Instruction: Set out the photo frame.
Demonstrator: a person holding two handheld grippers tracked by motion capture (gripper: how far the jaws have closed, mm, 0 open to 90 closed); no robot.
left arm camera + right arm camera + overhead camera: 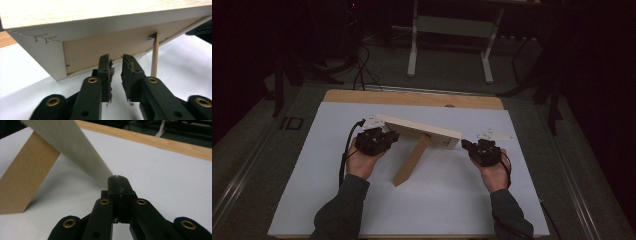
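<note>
- Frame (419, 129): a pale wooden picture frame standing tilted near the middle of the white surface (437, 200), between the two claws, its back side toward the person.
- Stand (412, 161): a brown strip reaching from the frame's back down to the surface, toward the person; the left gripper view shows it (154, 58) hinged to the brown back panel (105, 47), the right gripper view shows it (27, 177) as a broad brown board leaning under the pale frame edge (72, 152).
- Left claw (388, 137): at the frame's left end, held in the person's left hand (361, 160). In its own view the claw (116, 62) shows jaws nearly together with a narrow gap between them; the tips lie at the lower edge of the frame's back, and nothing sits between the pads.
- Right claw (467, 145): at the frame's right end, held in the right hand (493, 172). In its own view the claw (118, 178) shows jaws fully together, empty, the tips just at the frame's lower corner; contact cannot be told.
- Surface: a white sheet with a wooden strip (412, 97) along its far side.
</note>
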